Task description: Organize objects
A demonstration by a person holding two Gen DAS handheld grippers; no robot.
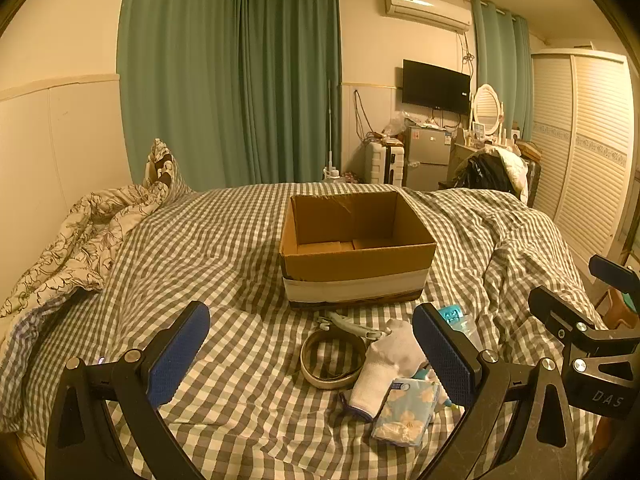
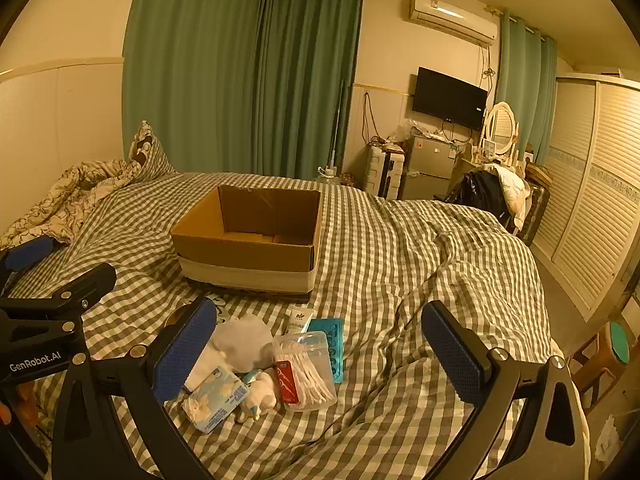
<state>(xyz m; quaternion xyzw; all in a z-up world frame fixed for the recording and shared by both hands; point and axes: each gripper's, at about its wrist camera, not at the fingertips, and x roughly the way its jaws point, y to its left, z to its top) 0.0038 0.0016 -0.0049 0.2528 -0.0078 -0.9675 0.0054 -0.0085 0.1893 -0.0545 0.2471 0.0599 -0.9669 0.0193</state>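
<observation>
Things to tidy lie in a heap (image 2: 264, 368) on the bed (image 2: 400, 280), low in the frame, just below the empty box (image 2: 248, 248). Both grippers, left (image 1: 312, 360) and right (image 2: 320, 352), have wide-open fingers holding nothing. A grab could catch two things together or snag the soft cover.

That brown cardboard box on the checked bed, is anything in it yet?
Seemingly empty. The brown cardboard box stands open-topped, and both views show only bare walls and floor inside; its near corner stays hidden.
</observation>
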